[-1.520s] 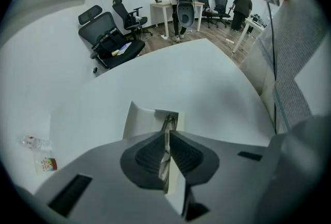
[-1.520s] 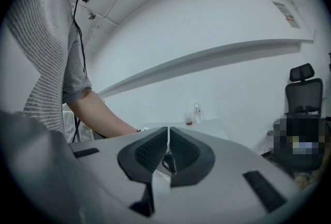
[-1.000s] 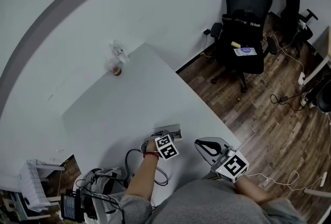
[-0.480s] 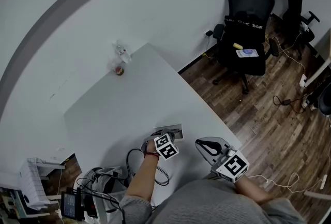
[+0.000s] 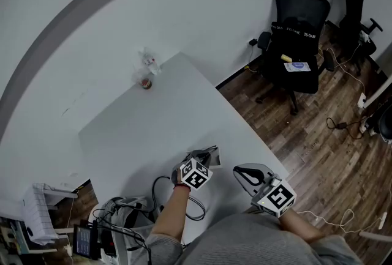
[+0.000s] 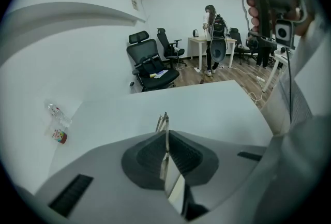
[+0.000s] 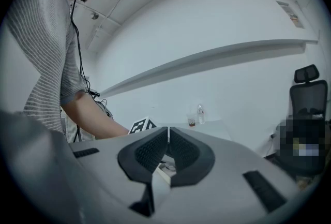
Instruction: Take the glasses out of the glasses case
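Left gripper (image 6: 165,131): jaws closed flat on the glasses (image 6: 162,120), a thin wire frame seen edge-on, clamped between the ribbed pads with its end projecting just past the tips. Position in the head view: above the near edge of the tabletop (image 5: 153,129), toward the near right corner, marker cube facing up, forearm reaching in from below. Glasses case (image 5: 209,153): grey and boxy, on the tabletop just beyond the left gripper's jaws; open or closed not discernible, contact with the glasses likewise not discernible. Right gripper (image 7: 167,137): pad tips together, nothing gripped between them, only a narrow gap lower down between the pads. Position in the head view: at the near right corner of the tabletop, just beside the left gripper and apart from the case. Bottle (image 5: 147,63) and cup (image 5: 145,82): close together at the far left corner of the tabletop, well apart from both grippers. Cable loop (image 5: 164,191): at the near edge, left of the forearm. Black office chair (image 5: 299,31): on the wooden floor beyond the right edge of the tabletop.
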`<action>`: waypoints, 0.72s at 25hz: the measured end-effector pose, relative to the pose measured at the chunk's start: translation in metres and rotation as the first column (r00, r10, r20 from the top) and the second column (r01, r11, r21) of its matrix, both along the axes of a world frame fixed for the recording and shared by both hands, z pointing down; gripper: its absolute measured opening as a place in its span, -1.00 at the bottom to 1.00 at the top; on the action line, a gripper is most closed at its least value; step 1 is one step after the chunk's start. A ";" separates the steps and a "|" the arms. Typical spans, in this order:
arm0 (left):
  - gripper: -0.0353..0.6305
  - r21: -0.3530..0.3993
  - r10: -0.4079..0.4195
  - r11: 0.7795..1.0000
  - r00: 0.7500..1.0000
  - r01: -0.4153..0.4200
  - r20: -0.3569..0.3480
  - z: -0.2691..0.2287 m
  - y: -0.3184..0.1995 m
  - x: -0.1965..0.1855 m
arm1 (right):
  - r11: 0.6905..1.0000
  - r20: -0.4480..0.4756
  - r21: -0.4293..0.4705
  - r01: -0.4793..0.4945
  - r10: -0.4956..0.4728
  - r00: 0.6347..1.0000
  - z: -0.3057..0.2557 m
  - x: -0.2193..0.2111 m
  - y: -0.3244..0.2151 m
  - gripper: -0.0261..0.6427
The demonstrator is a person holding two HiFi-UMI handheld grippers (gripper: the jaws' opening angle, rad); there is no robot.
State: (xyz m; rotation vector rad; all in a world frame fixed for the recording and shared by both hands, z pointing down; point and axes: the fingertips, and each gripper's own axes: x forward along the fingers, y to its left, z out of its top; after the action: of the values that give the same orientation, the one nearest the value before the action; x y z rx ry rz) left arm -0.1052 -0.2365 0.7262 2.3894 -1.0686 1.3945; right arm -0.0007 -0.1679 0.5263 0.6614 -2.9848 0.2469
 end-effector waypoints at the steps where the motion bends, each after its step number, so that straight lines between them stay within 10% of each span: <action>1: -0.81 0.009 -0.013 1.000 1.000 0.013 -0.016 -0.002 -0.001 0.000 | 1.000 -0.005 0.000 0.004 -0.004 1.000 0.002 0.000 0.001 -0.88; 18: -0.82 0.191 -0.150 0.955 0.926 0.226 -0.347 -0.071 -0.022 -0.004 | 1.000 -0.019 0.005 0.021 -0.021 1.000 0.000 -0.006 0.005 -0.88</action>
State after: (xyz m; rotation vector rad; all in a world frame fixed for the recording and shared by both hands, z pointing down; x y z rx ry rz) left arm -0.1087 -0.2584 0.6551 2.4718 -1.3790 0.8075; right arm -0.0065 -0.1629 0.5260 0.6289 -2.9737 0.2305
